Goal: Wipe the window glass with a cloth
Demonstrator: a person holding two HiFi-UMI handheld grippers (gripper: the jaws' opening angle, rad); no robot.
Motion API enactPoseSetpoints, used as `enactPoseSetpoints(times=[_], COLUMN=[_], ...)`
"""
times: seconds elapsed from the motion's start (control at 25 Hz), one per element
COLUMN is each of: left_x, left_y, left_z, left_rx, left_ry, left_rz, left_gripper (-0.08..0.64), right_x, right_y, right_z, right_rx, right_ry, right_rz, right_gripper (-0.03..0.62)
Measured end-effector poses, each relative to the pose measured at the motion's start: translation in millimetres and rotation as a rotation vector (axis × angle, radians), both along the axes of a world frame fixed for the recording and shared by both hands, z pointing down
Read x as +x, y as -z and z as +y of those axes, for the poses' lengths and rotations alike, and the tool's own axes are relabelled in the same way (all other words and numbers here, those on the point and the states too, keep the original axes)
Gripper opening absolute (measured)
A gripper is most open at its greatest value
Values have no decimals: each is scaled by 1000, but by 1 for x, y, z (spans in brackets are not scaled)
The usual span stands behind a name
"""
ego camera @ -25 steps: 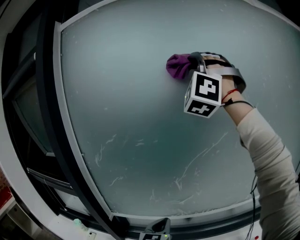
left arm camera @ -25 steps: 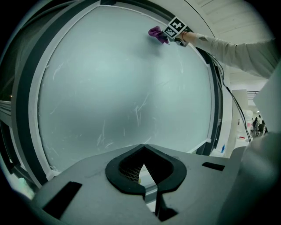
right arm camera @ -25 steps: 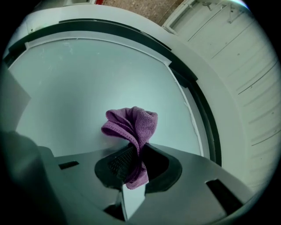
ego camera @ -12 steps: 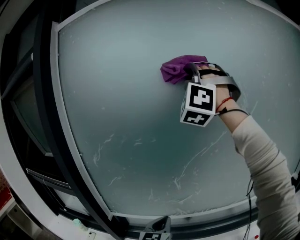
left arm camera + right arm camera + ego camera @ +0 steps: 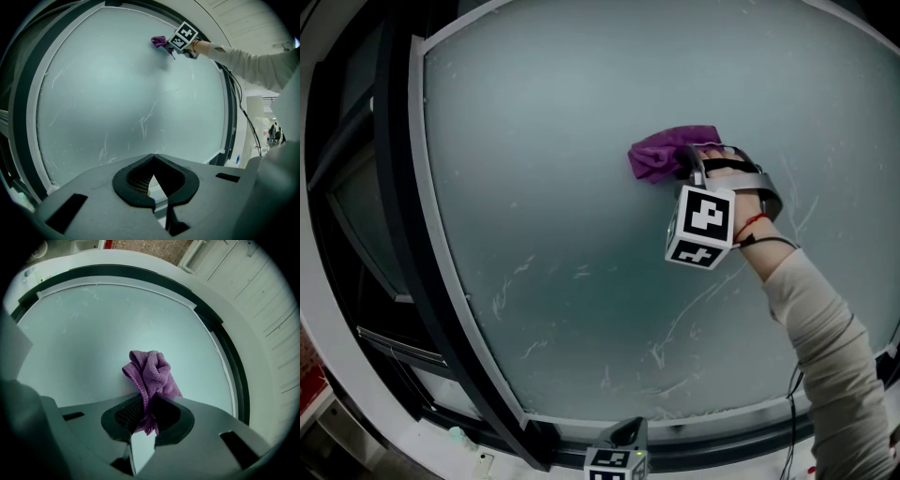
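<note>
The purple cloth is clamped in the right claw and pressed, bunched, against the window glass — in its upper right part, as seen in the head view. The left claw is held low by the dark frame, jaws closed together on nothing — well apart from the cloth. White streaks are seen on the lower glass.

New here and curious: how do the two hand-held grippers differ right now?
The right gripper is clamped on a purple cloth; the left gripper is shut on nothing. The right one is high up at the window glass; the left one sits low by the bottom frame. Both face the glass.
</note>
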State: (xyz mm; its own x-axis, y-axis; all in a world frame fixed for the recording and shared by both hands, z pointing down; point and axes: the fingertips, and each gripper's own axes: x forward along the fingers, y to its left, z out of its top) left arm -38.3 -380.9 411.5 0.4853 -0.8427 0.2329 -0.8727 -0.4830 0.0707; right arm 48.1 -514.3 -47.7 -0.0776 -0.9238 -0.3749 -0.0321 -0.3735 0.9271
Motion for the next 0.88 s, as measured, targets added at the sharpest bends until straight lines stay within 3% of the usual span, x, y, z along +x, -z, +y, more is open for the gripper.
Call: enactPoseSetpoints(times=[0.88], left_x=[4], left_y=[8], left_z=[12], left_rx=[16], left_ry=[1], left_rz=[-10], left_gripper=[5], right_x=[7], right_y=[-155], right_z=[-1], right_rx=[-198], right_ry=[25], right_rz=[-34], right_gripper=[51])
